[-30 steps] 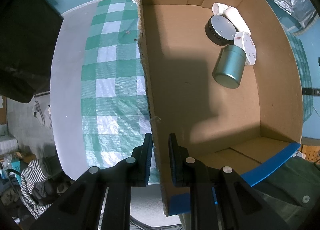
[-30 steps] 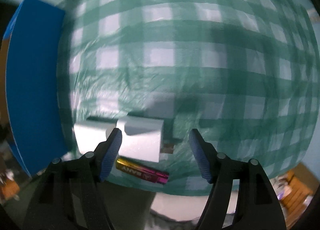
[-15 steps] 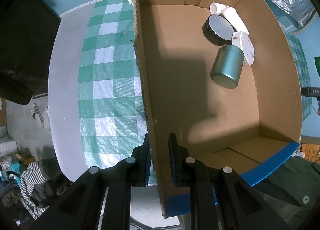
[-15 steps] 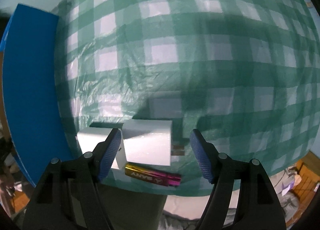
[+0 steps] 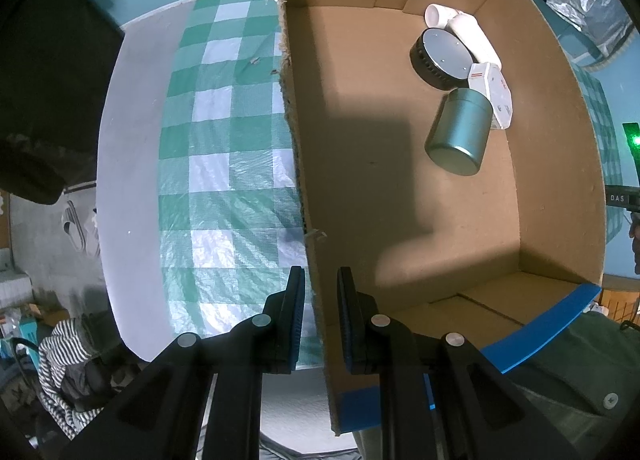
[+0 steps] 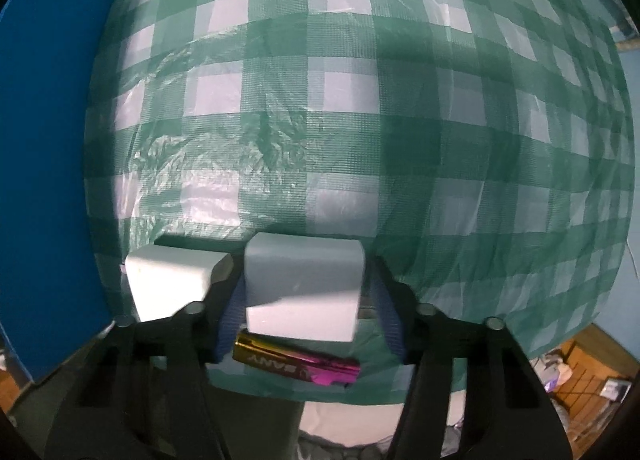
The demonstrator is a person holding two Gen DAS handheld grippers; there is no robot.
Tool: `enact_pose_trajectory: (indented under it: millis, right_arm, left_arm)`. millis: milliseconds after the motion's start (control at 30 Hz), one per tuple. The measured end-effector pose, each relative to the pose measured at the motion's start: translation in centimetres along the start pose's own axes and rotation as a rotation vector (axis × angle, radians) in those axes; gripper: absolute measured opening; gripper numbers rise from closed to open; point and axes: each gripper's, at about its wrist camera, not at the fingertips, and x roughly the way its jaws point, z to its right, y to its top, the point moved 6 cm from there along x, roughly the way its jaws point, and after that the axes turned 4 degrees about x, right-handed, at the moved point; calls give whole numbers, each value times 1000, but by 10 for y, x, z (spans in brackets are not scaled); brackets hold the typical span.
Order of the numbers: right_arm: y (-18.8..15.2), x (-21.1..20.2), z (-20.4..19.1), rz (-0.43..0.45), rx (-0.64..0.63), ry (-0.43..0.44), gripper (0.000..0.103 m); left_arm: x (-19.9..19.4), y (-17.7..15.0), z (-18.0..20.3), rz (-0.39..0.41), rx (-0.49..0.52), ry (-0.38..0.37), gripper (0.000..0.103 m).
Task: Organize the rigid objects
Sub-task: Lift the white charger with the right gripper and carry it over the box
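In the left wrist view my left gripper (image 5: 319,316) is shut on the left wall of a cardboard box (image 5: 296,132). Inside lie a green metal tin (image 5: 460,136), a black round puck with a grey top (image 5: 440,54), a white pipe elbow (image 5: 464,30) and a white hexagonal box (image 5: 494,94). In the right wrist view my right gripper (image 6: 306,300) has its jaws closed against the sides of a white charger block (image 6: 304,288). A second white block (image 6: 172,284) lies just left of it. A gold and magenta battery (image 6: 296,364) lies below the charger.
A green and white checked cloth (image 6: 360,120) covers the table. The box's blue outer wall (image 6: 44,140) stands left of the right gripper. The table edge (image 6: 320,396) is just behind the battery. Clothes and floor clutter (image 5: 68,360) lie beyond the left table edge.
My right gripper moved forward and closed from wide open onto the white charger block. My left gripper stayed shut on the box wall, which shifted slightly.
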Motion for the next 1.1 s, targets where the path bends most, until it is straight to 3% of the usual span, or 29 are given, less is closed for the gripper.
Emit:
enact_pose_trajectory:
  millis: [233,700,1100]
  right_arm:
    - [-11,3,-9,8,-33,8,49]
    - [-7,-29,-43,34,-162,9,49]
    - [0,-100,-71,79,-285,24,49]
  left_arm:
    - [0,1,-1,-1,1,-1,16]
    - [1,1,1,3,0,-4,16]
    - [-1,0,2,4,3,-4,16]
